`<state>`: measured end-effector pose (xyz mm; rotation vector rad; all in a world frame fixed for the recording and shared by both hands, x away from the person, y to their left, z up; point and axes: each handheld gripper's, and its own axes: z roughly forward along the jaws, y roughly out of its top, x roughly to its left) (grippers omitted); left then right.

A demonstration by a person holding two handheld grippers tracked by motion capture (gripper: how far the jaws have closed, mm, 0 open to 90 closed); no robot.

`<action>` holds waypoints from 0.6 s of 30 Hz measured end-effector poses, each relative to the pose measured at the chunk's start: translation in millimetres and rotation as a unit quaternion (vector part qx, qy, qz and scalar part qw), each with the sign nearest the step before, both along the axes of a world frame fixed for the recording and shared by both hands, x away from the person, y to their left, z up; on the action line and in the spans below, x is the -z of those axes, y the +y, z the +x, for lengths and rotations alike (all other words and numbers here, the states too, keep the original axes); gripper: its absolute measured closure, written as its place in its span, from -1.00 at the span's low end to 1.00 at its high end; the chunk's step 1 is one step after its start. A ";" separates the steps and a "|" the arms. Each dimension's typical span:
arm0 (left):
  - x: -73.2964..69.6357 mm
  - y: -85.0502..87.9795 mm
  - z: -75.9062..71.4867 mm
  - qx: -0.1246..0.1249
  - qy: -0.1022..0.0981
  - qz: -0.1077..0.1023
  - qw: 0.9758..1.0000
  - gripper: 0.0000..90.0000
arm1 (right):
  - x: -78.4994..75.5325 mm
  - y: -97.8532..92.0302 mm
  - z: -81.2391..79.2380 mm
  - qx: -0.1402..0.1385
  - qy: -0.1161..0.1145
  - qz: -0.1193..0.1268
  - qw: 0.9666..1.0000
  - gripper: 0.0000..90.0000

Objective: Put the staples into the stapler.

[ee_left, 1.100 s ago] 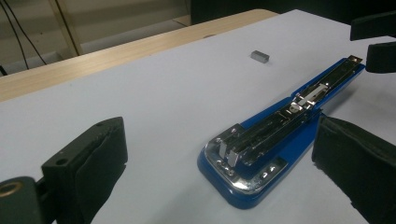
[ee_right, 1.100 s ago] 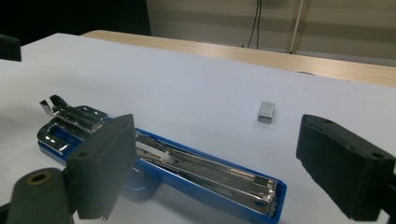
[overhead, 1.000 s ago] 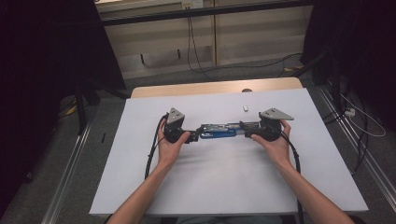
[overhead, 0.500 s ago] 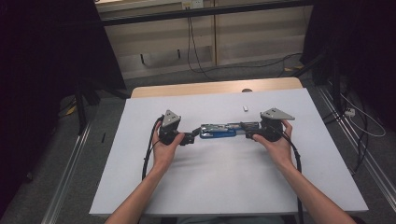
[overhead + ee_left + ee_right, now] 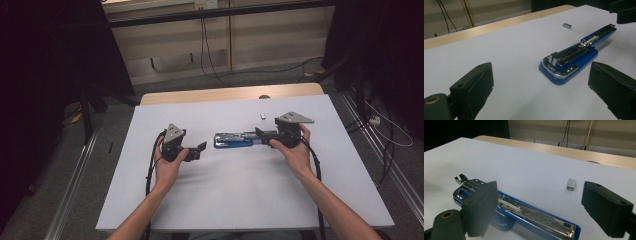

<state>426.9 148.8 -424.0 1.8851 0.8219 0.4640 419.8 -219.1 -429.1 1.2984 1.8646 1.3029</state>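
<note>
The left hand-held gripper (image 5: 196, 149) has drawn back leftward off the blue stapler (image 5: 234, 140), jaws wide and empty. The right hand-held gripper (image 5: 262, 136), also wide, sits at the stapler's right end. The stapler lies mid-frame on the worktop (image 5: 240, 200), opened, long axis left-right. Likely next: loading the small staple block (image 5: 262, 116).

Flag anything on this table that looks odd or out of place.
The blue metal stapler lies with its staple channel exposed, not closed up. A small grey block of staples sits loose on the white table cover, apart from the stapler.
</note>
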 end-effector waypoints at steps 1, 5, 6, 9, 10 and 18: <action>0.0 1.4 -1.5 0.001 0.000 0.000 1.000 -0.86 | -0.7 -0.2 1.3 -0.001 -0.001 0.001 1.000 -0.69; -2.2 10.9 -11.4 -0.010 -0.006 -0.003 1.000 -0.87 | -1.6 -1.3 4.9 -0.001 0.008 0.000 1.000 -0.71; -2.8 13.7 -13.8 -0.010 -0.007 -0.005 1.000 -0.87 | -2.2 -1.4 5.0 -0.001 0.008 -0.003 1.000 -0.71; -4.2 22.1 -21.8 -0.018 -0.012 -0.005 1.000 -0.87 | -5.1 -1.2 4.2 -0.001 0.005 -0.011 1.000 -0.71; -4.0 24.6 -24.8 -0.024 -0.015 -0.003 1.000 -0.87 | -5.6 -1.1 4.2 0.000 0.004 -0.012 1.000 -0.71; -3.4 43.6 -48.1 -0.049 -0.026 -0.008 0.998 -0.89 | -8.8 0.5 15.3 -0.015 0.027 -0.008 0.999 -0.75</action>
